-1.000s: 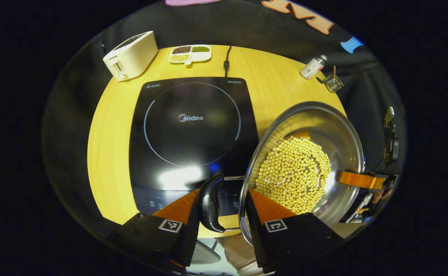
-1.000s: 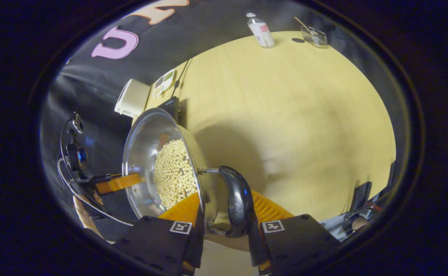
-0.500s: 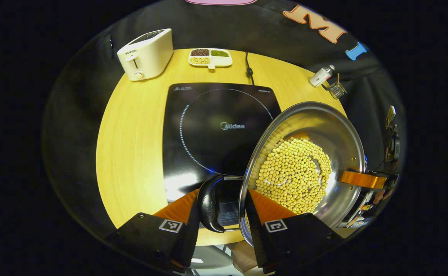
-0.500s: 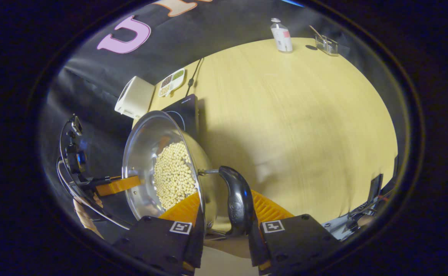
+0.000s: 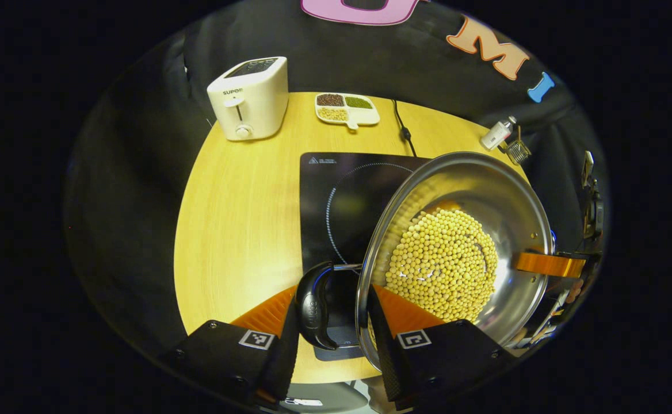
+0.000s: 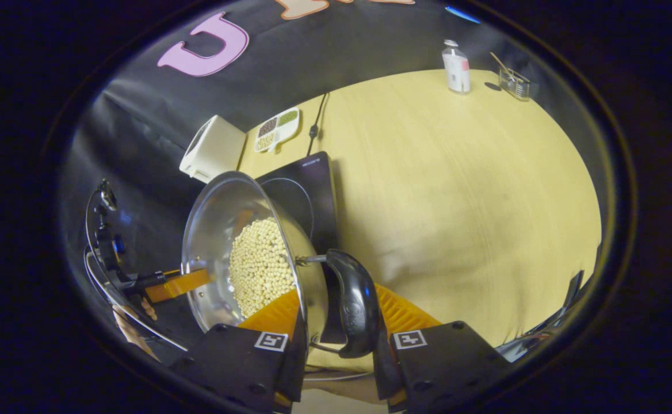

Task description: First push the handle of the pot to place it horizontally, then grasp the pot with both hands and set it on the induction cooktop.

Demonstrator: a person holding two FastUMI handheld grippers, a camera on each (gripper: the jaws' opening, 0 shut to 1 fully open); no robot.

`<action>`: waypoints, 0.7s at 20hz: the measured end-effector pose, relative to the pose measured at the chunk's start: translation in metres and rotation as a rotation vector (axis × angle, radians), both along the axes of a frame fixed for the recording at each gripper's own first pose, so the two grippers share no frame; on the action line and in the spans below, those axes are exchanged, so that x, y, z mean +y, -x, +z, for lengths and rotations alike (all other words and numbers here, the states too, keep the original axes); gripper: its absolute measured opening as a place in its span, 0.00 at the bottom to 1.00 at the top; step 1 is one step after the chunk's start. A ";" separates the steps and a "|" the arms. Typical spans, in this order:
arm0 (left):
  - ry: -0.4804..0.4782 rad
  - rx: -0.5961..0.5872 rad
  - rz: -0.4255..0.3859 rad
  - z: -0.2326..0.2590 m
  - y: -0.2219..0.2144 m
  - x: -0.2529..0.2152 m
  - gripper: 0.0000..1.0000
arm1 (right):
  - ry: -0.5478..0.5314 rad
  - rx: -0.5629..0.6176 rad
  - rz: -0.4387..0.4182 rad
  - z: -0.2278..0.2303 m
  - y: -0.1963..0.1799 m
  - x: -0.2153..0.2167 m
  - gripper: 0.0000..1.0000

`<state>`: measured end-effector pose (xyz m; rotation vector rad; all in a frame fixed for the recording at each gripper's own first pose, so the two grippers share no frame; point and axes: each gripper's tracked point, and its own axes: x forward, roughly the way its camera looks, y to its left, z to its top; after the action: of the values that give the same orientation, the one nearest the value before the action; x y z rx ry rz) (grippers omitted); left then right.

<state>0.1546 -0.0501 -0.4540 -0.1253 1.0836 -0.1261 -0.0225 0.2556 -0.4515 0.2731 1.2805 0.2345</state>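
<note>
Both tongs carry the steel pot (image 5: 457, 247) of soybeans (image 5: 442, 264) in the air: left tongs (image 5: 330, 333) clenched on one black side handle (image 5: 313, 313), right tongs (image 6: 336, 345) on the other (image 6: 356, 310). Ahead lies the induction cooktop (image 5: 342, 201); the pot should be kept level, centred over its ring, and both sides lowered together.

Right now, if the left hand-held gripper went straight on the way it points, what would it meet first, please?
Probably the cooktop, just past the pot handle that the left hand-held gripper holds; depth is hard to judge.
</note>
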 end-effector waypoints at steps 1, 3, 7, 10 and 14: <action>-0.008 -0.008 0.000 0.000 0.000 0.000 0.63 | -0.007 -0.002 -0.006 -0.001 -0.005 0.005 0.46; -0.026 -0.020 0.004 0.001 0.001 -0.001 0.63 | -0.018 -0.014 -0.016 -0.006 -0.017 0.013 0.46; -0.042 -0.045 0.029 0.017 0.002 0.006 0.63 | -0.040 -0.046 -0.011 -0.015 -0.042 0.026 0.52; -0.063 -0.057 0.035 0.020 0.005 0.006 0.62 | -0.055 -0.051 -0.010 -0.023 -0.054 0.031 0.51; -0.082 -0.058 0.049 0.023 0.005 0.006 0.63 | -0.065 -0.036 -0.012 -0.036 -0.064 0.037 0.46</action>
<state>0.1493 -0.0445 -0.4315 -0.0738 1.0260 -0.0405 0.0413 0.2927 -0.4878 0.3303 1.2369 0.2695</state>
